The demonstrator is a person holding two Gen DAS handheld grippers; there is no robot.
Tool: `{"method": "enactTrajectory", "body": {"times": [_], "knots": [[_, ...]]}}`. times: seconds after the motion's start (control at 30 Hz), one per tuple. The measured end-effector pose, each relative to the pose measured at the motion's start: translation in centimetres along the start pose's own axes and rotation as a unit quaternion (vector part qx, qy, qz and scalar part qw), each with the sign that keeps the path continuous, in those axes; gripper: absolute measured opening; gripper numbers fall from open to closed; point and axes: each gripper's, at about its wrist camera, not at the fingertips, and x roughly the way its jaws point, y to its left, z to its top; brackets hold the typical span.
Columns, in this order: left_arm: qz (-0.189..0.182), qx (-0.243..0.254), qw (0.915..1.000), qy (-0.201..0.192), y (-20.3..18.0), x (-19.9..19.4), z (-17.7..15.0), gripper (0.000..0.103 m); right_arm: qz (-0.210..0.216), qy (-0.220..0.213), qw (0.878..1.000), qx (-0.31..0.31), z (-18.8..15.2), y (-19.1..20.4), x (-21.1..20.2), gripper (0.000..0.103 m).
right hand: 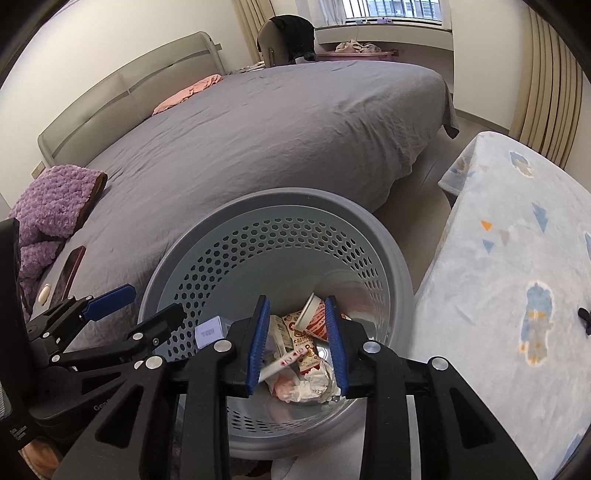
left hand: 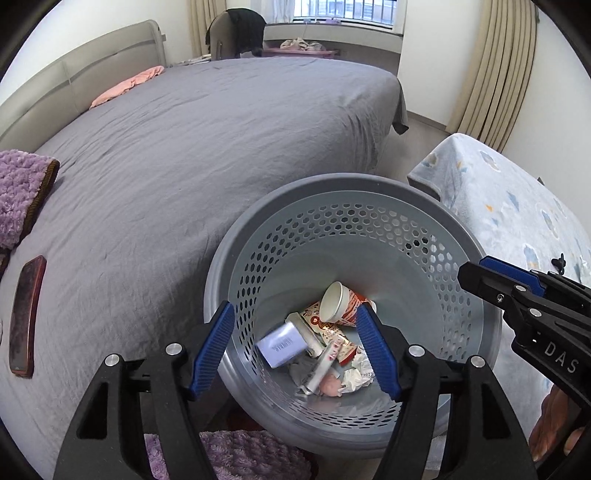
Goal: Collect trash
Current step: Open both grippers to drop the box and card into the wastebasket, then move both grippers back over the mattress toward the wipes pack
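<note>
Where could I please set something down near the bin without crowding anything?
The grey bedspread lies bare between the phone at its near edge and the pink cloth by the headboard. The blue patterned blanket beside the bin is mostly bare too. The bin's bottom is crowded with trash.

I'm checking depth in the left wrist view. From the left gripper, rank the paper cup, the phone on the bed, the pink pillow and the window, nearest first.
From the left gripper:
1. Paper cup, in the bin just below.
2. Phone, left, on the bed's near edge.
3. Pink pillow, by the headboard.
4. Window, far wall.
</note>
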Motion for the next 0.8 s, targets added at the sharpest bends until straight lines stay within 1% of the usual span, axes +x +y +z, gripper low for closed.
{"method": "enactTrajectory", "body": {"times": [0.1, 0.37, 0.43, 0.5, 0.6, 0.8], "knots": [[0.0, 0.0, 1.0, 0.0, 0.1, -0.1, 0.0, 0.067, 0.0, 0.0, 1.0, 0.002, -0.1, -0.1, -0.2, 0.03], [0.001, 0.003, 0.9999, -0.01, -0.2, -1.2, -0.2, 0.074, -0.004, -0.005, 1.0, 0.009, -0.6, -0.4, -1.2, 0.03], [0.0, 0.004, 0.9999, -0.013, -0.4, -1.6, -0.2, 0.076, -0.006, -0.007, 1.0, 0.011, -0.8, -0.6, -1.6, 0.031], [-0.001, 0.006, 0.9999, -0.015, -0.7, -1.9, -0.2, 0.078, -0.009, -0.011, 1.0, 0.016, -1.0, -0.9, -2.1, 0.035], [-0.005, 0.01, 0.9998, -0.019, -1.3, -2.5, -0.2, 0.08, -0.014, -0.017, 1.0, 0.022, -1.5, -1.5, -3.0, 0.036], [-0.017, 0.028, 0.9991, -0.026, -3.4, -3.6, -0.2, 0.082, -0.036, -0.031, 0.998, 0.046, -3.1, -4.3, -5.7, 0.041]]}}
